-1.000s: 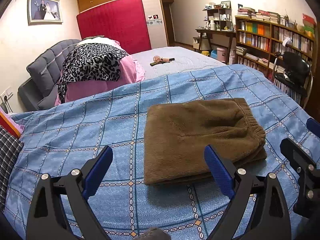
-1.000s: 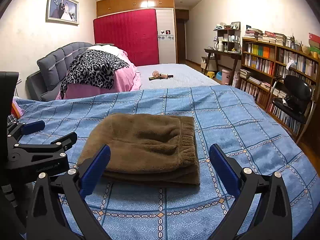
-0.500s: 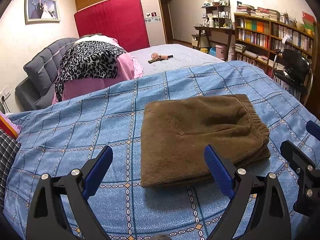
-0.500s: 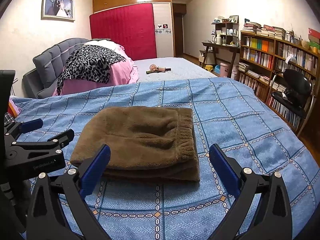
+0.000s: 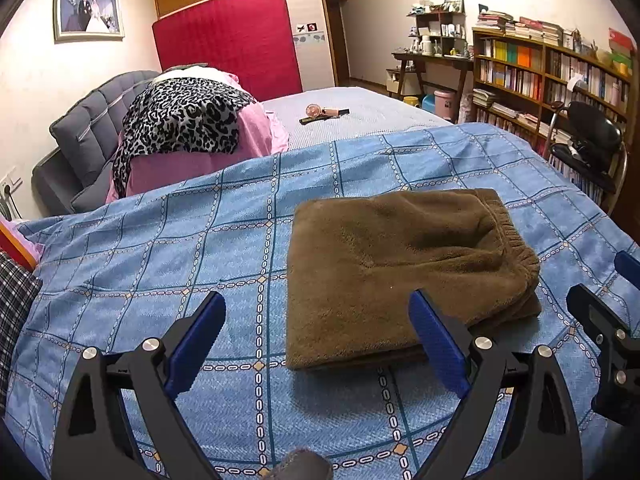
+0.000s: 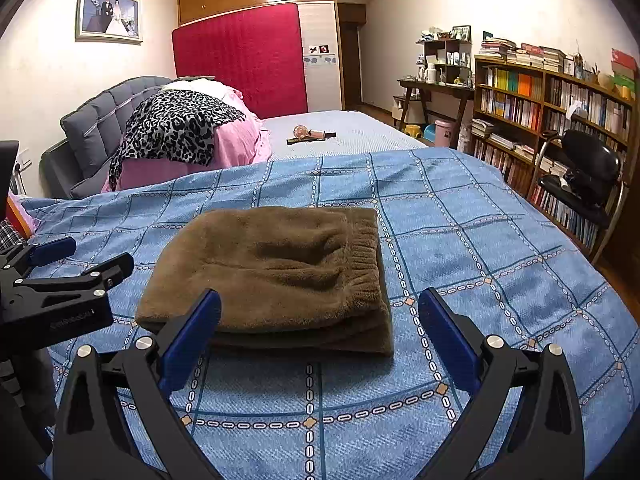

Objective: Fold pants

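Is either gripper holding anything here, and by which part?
Nothing is held. The left gripper and right gripper are both open, apart from the folded pants.

The lower layers of the folded brown pants (image 6: 276,276) show only as a thin edge at 6 o'clock; what lies between them is hidden. In the left wrist view the right gripper (image 5: 618,300) is cut off by the frame at 3 o'clock, one blue tip barely showing. In the right wrist view the left gripper (image 6: 84,258) runs off the edge at 9 o'clock. A plaid cloth (image 5: 14,304) is cropped at 9 o'clock. The small objects on the grey mattress (image 6: 312,134) at 12 o'clock are too small to identify. Book titles on the bookshelf (image 6: 560,92) are unreadable.
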The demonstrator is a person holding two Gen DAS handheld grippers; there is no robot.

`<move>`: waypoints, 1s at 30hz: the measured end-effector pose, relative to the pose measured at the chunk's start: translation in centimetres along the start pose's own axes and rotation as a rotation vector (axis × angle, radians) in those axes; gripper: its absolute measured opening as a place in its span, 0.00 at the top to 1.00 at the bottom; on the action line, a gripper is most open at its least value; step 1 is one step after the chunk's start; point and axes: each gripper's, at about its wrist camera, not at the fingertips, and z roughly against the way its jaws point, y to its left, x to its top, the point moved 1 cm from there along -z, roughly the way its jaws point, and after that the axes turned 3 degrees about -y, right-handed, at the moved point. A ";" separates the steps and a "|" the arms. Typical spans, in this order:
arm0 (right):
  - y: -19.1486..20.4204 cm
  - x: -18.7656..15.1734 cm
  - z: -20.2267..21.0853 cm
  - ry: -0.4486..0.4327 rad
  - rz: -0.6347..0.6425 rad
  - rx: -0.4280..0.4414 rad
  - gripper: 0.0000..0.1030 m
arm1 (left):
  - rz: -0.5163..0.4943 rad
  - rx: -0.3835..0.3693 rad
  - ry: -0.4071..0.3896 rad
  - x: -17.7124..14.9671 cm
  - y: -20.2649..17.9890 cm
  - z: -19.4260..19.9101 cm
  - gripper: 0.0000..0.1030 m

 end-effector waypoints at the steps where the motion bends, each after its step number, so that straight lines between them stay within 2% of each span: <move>1: 0.0 0.0 0.0 0.001 0.000 -0.001 0.03 | 0.004 0.002 0.001 -0.1 0.2 0.1 0.11; 9: -0.3 -1.5 -0.2 0.042 -0.008 -0.013 0.03 | 0.028 0.014 0.025 -1.4 1.7 0.6 0.11; 16: -1.5 -5.2 -1.4 0.144 -0.050 -0.044 0.03 | 0.090 0.055 0.103 -4.6 5.2 -0.1 0.11; 23: -1.9 -8.5 -2.2 0.224 -0.026 -0.092 0.03 | 0.145 0.121 0.174 -9.0 10.3 -0.6 0.11; 30: -2.0 -10.5 -2.3 0.270 -0.020 -0.119 0.03 | 0.219 0.221 0.267 -13.8 17.0 -1.7 0.11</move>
